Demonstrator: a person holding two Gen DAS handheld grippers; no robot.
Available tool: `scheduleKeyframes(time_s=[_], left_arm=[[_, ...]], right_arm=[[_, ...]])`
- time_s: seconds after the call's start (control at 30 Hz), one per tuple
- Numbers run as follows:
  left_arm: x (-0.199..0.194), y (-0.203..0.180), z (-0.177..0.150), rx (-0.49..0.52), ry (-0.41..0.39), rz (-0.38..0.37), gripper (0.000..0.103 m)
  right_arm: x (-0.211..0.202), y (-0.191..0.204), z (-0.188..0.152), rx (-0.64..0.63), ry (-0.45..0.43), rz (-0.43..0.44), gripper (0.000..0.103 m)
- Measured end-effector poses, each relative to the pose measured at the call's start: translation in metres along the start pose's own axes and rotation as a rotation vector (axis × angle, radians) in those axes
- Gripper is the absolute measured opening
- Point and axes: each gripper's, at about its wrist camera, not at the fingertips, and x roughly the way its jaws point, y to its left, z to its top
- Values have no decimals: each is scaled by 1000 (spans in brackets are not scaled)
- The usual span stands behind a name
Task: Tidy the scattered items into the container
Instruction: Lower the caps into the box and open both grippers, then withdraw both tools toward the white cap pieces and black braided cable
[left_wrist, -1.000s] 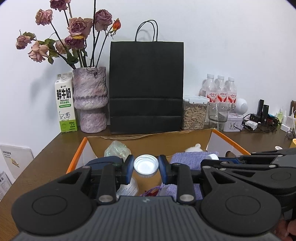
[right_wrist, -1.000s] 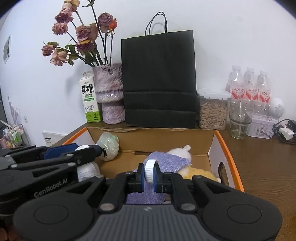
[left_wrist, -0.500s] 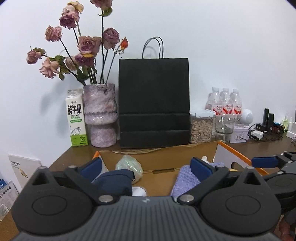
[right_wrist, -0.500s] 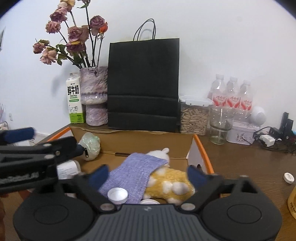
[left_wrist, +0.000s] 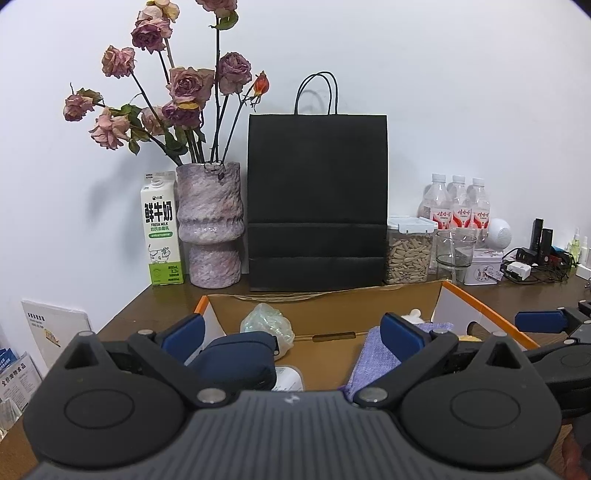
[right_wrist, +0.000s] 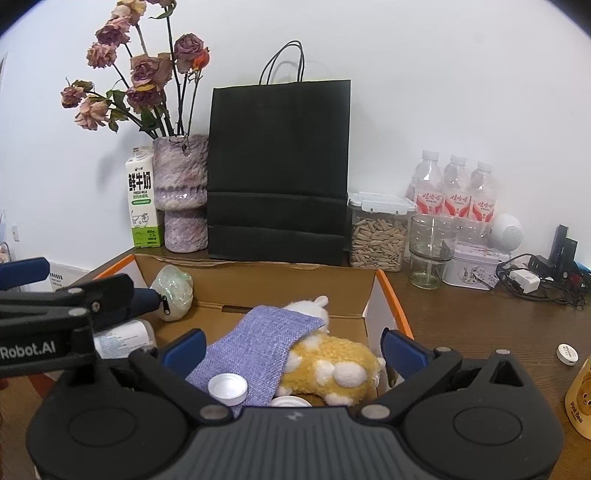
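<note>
Grippers both wide, nothing held: left gripper (left_wrist: 291, 332) & right gripper (right_wrist: 293, 345) over cardboard box (right_wrist: 280, 282); white cap (right_wrist: 227, 387) on purple cloth (right_wrist: 258, 339).

Left gripper (left_wrist: 291, 338) spread wide; right gripper (right_wrist: 291, 347) likewise.

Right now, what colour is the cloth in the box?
Lilac-purple woven cloth, draped over a yellow plush toy; clearest in the right wrist view.

Plush toy (right_wrist: 332, 365) half under cloth (right_wrist: 258, 339)
</note>
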Motion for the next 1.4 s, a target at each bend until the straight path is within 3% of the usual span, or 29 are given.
scheduleKeyframes(time_s=[0.33,0.83,1.07,1.4], left_arm=[[-22,16,0,-16,-9,-12,103],[-65,44,-43,-17,46,-35,103],[-74,48,-56,3,95,-56,103],[-70,58,-70,-13,195,-70,103]], right_arm=[[-15,3,-9,-32,4,0,103],[-60,5,-49,-47,58,44,103],[-74,19,-71,-72,136,101,103],[-62,27,-90,-60,280,105,103]])
